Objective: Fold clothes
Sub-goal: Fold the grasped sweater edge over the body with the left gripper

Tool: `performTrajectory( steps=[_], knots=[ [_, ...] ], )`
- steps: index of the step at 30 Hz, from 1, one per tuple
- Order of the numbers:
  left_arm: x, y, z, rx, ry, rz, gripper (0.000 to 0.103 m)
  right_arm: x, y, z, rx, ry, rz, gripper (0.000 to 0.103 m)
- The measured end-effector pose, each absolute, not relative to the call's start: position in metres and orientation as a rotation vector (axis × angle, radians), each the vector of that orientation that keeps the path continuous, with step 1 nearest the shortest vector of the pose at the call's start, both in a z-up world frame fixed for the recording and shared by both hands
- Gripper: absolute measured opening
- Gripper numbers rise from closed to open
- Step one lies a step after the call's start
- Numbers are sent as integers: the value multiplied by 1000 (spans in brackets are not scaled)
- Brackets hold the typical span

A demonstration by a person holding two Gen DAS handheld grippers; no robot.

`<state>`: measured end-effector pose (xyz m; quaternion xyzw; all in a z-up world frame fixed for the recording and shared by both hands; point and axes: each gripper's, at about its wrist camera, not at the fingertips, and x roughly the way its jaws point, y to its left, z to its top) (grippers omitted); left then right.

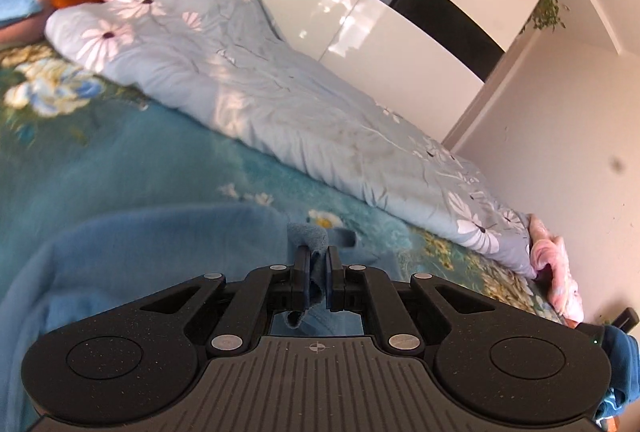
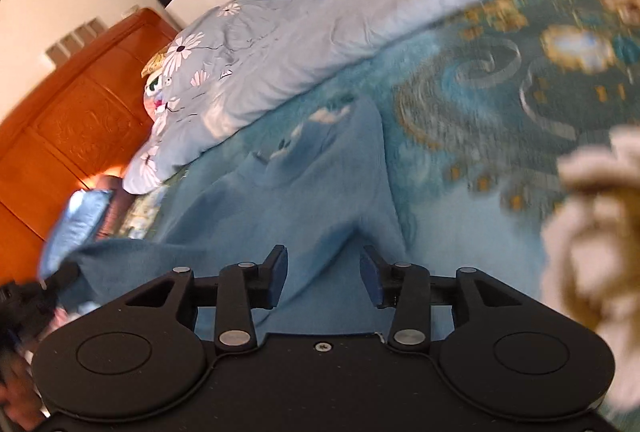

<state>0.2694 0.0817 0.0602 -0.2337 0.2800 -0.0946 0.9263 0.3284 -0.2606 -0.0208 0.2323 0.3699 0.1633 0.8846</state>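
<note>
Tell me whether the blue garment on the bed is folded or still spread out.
Spread, not neatly folded: the blue garment lies loose and rumpled across the bedspread. The left tool pinches one edge of it; the right tool hangs open above it.

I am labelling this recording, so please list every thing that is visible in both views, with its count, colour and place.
Soft blue knit garment: one, blue, spread on the bed, one corner pinched by the left tongs.
Teal floral fleece blanket: one, teal with yellow flowers, covering the bed.
Pale blue daisy-print quilt: one, bunched along the bed's far side.
Orange carved wooden headboard: one, at the bed's head.
Glossy white wardrobe: one, behind the quilt.
Left tongs: black, shut on the garment.
Right tongs: black, open above the garment.
</note>
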Motion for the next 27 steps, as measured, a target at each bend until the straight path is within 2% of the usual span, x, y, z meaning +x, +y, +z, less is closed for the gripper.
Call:
performTrajectory(
  steps=[7,11,21,23,25,27],
  knots=[
    [274,78,73,-376,518,-213,5,329,-269,-20,567,742,378,47],
    [269,85,59,-379,564,-194,5,338,-267,-3,425,683,346,47],
    [261,105,37,-393,608,-159,5,432,-223,-19,153,805,318,45],
    [263,107,36,-380,612,-157,5,440,-220,-22,130,824,308,35],
    [266,107,36,-372,614,-161,5,446,-221,-25,124,849,309,5],
    [271,105,37,-357,611,-169,5,447,-226,-24,130,850,316,4]
  ],
)
